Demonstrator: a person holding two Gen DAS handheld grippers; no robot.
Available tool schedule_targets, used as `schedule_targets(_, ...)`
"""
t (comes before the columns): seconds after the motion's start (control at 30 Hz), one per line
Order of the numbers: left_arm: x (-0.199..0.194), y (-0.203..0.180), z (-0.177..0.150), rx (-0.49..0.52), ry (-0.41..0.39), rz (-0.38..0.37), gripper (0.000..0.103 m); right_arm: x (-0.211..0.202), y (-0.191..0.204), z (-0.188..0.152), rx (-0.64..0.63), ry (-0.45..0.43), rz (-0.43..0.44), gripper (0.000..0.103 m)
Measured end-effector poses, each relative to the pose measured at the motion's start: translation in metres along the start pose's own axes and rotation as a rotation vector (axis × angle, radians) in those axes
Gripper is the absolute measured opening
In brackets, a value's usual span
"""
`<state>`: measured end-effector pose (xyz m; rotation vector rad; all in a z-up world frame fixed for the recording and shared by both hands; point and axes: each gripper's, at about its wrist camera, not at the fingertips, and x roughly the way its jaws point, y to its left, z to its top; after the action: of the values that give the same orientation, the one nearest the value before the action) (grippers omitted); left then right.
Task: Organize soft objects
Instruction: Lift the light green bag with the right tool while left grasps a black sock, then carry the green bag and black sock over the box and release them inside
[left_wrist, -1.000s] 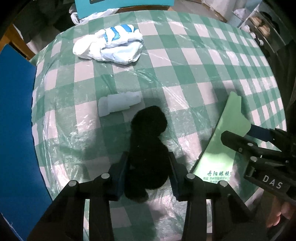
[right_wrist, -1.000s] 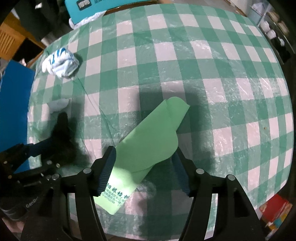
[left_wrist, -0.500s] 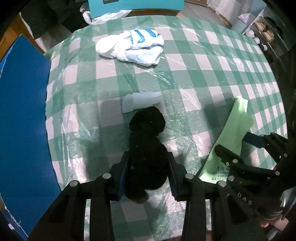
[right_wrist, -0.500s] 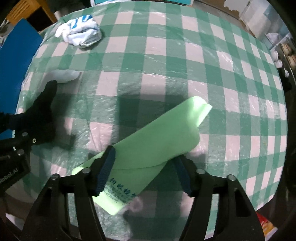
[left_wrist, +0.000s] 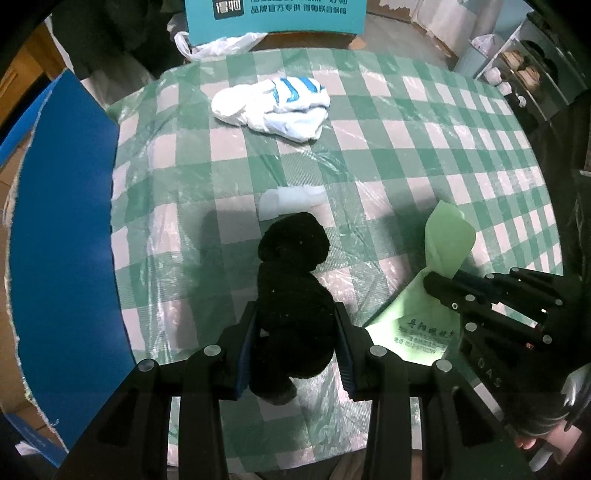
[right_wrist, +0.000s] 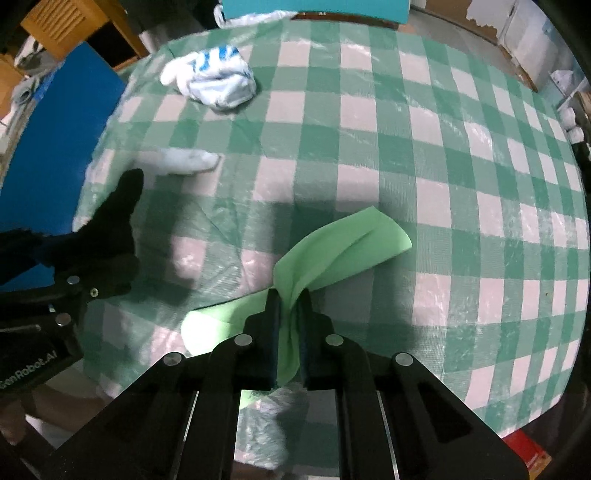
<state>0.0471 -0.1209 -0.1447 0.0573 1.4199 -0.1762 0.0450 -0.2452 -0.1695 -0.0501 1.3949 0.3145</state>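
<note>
My left gripper (left_wrist: 295, 325) is shut on a black fuzzy sock (left_wrist: 291, 280), held just above the table; the sock also shows at the left of the right wrist view (right_wrist: 107, 236). My right gripper (right_wrist: 290, 306) is shut on a light green cloth bag (right_wrist: 343, 247), bunched between the fingers; the bag shows in the left wrist view (left_wrist: 443, 243). A white and blue crumpled cloth (left_wrist: 273, 107) lies at the far side. A small white folded cloth (left_wrist: 291, 197) lies just beyond the sock.
The round table (right_wrist: 406, 147) has a green and white checked cover under clear plastic. A blue board (left_wrist: 62, 240) stands at the left edge. A teal box (left_wrist: 273, 14) stands behind the table.
My right gripper has shut on the green bag and lifted it, bunching it. Both grippers have drawn back and up from the table; the left one keeps hold of the black sock.
</note>
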Motion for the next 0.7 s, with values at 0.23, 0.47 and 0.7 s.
schedule_targets(0.23, -0.017, 0.008, 0.001, -0.005, -0.031, 0.000, 0.038, -0.025, 0.003, -0.002, 0.010, -0.067, 0.038, 0.009)
schedule_targets(0.47, -0.035, 0.008, -0.009, 0.011, -0.085, 0.018, 0.038, -0.055, 0.002, 0.009, 0.001, -0.113, 0.059, 0.009)
schedule_targets(0.7, -0.056, 0.018, -0.011, 0.020, -0.137, 0.035, 0.038, -0.083, 0.020, 0.011, -0.041, -0.175, 0.072, 0.009)
